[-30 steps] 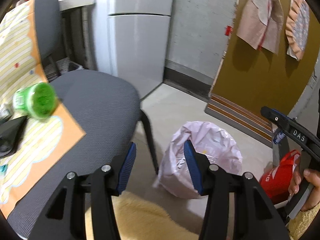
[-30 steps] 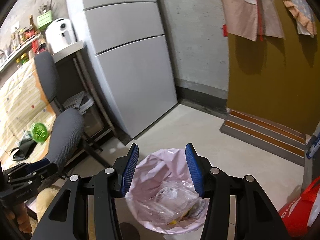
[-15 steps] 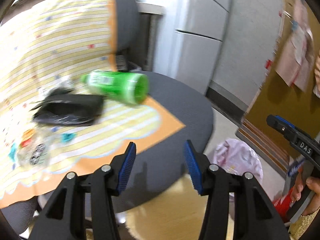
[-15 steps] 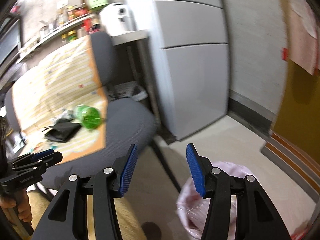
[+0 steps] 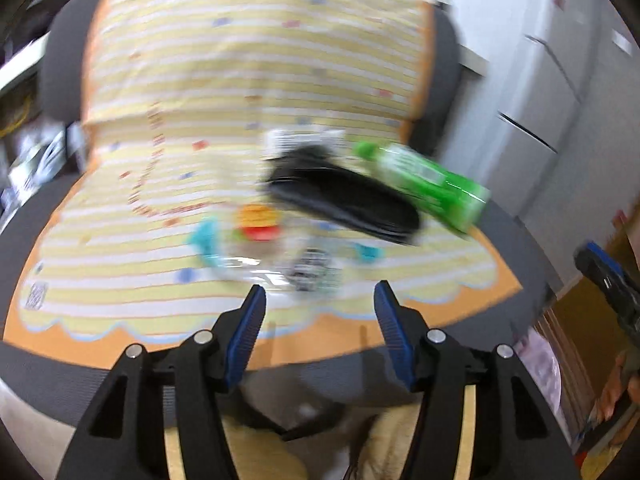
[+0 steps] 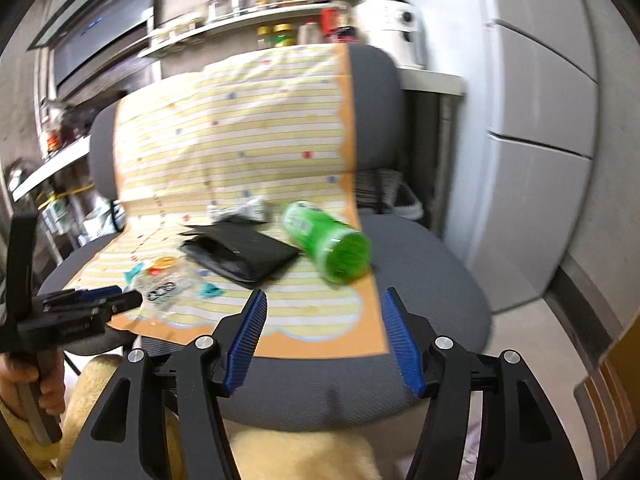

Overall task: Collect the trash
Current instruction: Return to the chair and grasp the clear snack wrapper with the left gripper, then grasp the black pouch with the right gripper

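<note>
On grey chair seat (image 6: 432, 264), over yellow-striped mat (image 6: 240, 128): trash cluster ahead of both grippers, untouched. Left gripper (image 5: 320, 330) fingers apart, empty; clear plastic wrapper (image 5: 276, 256) just beyond its tips. Right gripper (image 6: 324, 338) fingers apart, empty; green bottle (image 6: 328, 242) ahead, lying on side, base toward camera. Black pouch (image 6: 240, 254) flat beside bottle, touching it. Small white wrapper (image 6: 244, 210) behind pouch. Wrapper print and bottle label blurred, unreadable.
</note>
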A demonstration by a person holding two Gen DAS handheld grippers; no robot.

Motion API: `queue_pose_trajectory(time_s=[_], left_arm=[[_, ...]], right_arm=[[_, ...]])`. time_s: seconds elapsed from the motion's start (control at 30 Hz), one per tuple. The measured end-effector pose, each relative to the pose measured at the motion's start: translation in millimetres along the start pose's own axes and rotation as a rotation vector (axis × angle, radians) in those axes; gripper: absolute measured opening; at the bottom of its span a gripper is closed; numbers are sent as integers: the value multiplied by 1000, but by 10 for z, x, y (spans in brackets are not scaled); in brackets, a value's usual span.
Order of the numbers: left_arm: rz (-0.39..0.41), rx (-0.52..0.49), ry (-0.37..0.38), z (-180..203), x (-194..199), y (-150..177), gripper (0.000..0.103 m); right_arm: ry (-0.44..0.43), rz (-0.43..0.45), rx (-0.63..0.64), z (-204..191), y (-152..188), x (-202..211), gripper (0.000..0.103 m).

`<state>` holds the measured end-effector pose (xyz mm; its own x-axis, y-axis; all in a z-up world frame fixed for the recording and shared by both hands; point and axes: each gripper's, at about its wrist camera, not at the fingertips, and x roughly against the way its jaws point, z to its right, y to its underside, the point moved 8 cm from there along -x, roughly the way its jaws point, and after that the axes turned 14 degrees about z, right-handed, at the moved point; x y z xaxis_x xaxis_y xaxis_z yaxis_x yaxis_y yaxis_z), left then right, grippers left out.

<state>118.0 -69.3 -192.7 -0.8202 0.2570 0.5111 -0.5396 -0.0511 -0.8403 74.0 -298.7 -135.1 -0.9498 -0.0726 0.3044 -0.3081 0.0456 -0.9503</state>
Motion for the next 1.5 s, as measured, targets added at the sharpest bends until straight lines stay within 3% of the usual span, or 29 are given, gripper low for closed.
queue_pose_trajectory(time_s=[0.1,0.27,0.37,0.63,0.7,0.77,0.93,1.07,1.27,1.5], left_arm=[[-14,86,-38,-326,-49,-33,55],[-40,153,-36,-506,-207,-42,54],[-67,158,-32,-518,-346,1,54],[-49,114,1,-380,-585,-93,53],[-49,112,2,-345,-658,-115,43],[-50,114,0,-321,-699,-136,22],[-16,69,-5,-258,-595,-231,6],[-27,64,-44,-425,-439,-264,5],[-28,109,-95,-869,-249,-300,5],[-28,121,-108,-1046,-135,-246,5]], right_arm=[[-32,-12,26,-182,14,-101,63],[-54,-34,50,-311,45,-213,63],[-57,-42,54,-335,56,-254,63],[-47,-78,31,-269,170,-387,63],[-50,-88,28,-266,195,-426,63],[-54,-93,35,-276,203,-456,63],[-72,-92,52,-338,166,-541,63],[-99,-91,92,-461,105,-689,71],[-144,-103,118,-702,70,-1116,71],[-168,-164,214,-1003,157,-1685,71]])
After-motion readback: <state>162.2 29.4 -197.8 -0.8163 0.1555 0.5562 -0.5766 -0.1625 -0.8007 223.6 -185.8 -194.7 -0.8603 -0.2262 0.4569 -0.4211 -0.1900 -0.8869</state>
